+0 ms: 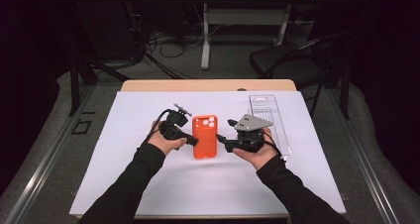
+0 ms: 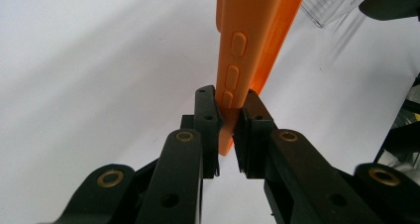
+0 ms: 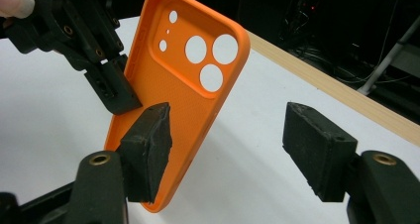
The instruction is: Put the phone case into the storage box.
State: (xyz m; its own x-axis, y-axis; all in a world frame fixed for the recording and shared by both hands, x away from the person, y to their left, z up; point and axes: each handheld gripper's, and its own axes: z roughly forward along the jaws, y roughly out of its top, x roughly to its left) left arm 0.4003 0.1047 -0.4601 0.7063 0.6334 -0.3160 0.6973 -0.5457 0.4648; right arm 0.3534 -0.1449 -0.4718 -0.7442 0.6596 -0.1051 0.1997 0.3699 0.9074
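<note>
While both of the person's hands stay low over the white sheet (image 1: 148,184) that covers the table, an orange phone case (image 1: 204,136) sits between the two grippers, near the middle of the sheet. The left gripper (image 1: 192,140) has its jaws clamped on the case's long side edge; in the left gripper view the two black pads (image 2: 208,116) press the thin orange wall just below a row of raised side buttons, and the case (image 2: 252,40) runs up and away from the jaws. From the right gripper view the case (image 3: 178,100) stands tilted, its inner face with the round camera cut-outs turned toward that camera, and the left gripper (image 3: 116,97) bites it from the left. The right gripper (image 1: 221,139) has its jaws spread apart. One pad (image 3: 146,152) lies close against the case's lower edge, though I cannot tell whether it touches, and the other stands well clear over bare sheet. A clear plastic package (image 1: 270,120) lies flat behind the right hand (image 1: 257,152), toward the far right of the sheet. The table's wooden edge (image 1: 208,85) shows beyond the sheet.
</note>
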